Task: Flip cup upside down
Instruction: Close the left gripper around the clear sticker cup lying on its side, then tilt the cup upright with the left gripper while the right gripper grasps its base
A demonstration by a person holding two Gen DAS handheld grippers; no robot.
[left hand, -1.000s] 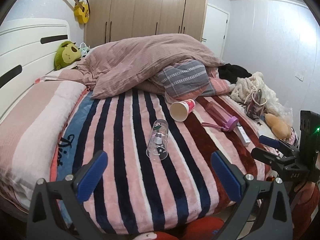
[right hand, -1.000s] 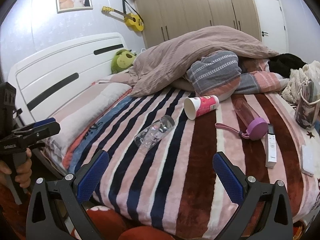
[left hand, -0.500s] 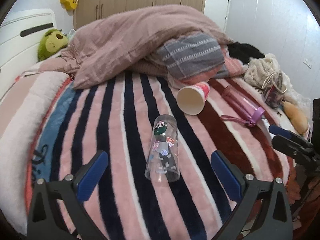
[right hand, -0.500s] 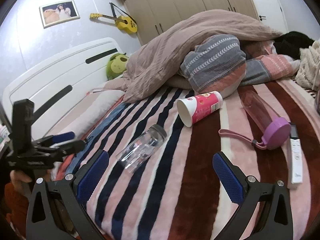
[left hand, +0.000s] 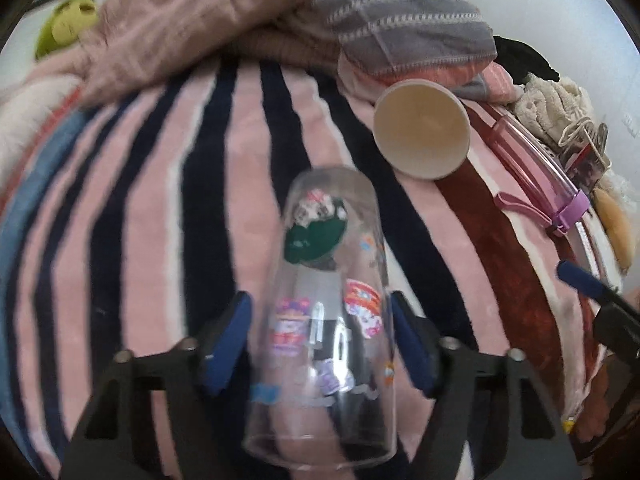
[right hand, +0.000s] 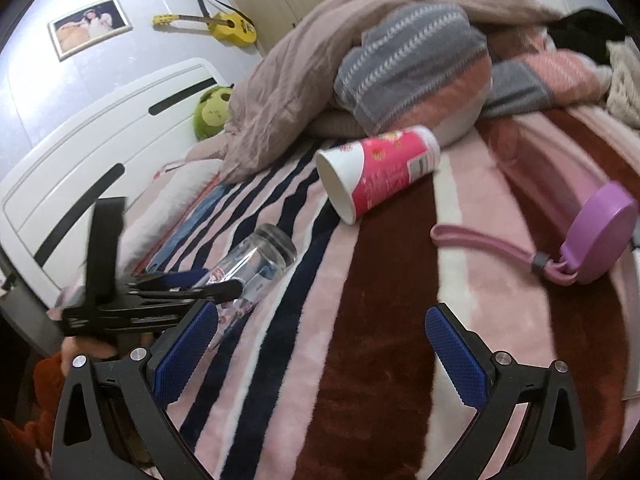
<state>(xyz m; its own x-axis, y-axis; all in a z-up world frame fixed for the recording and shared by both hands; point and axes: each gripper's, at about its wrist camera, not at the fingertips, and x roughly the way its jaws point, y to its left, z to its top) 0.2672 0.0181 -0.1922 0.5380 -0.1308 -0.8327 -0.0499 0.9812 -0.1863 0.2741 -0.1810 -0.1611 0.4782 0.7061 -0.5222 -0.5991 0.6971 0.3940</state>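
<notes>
Closing in fast, the left gripper (left hand: 320,344) has swept across the striped blanket (left hand: 140,208) since half a second ago and now straddles the clear glass cup (left hand: 328,320), which was well ahead of it before. That cup lies on its side across the stripes, mouth toward the camera and thick base pointing up the bed. The blue pads (left hand: 228,340) sit just beside its walls on both sides; the jaws have narrowed around it, but the blur makes it impossible to say whether they are touching yet, so call it not yet clamped.

From the right wrist view, the same cup (right hand: 248,272) shows with the left gripper (right hand: 200,280) around its lower half. The right gripper (right hand: 320,356) hangs spread wide and empty over the dark red stripe, away from the action.

For a clean grip, squeeze near the middle of the body, not at the rim, since smooth glass tapers and could squirt forward. Then lift clear of the soft fleece before rolling the wrist, and set the mouth down flat; plush bedding gives, so a tilted landing may topple it. Keep clear of the paper cup (left hand: 420,132) just beyond, and the pink bottle (left hand: 536,168) further right.
</notes>
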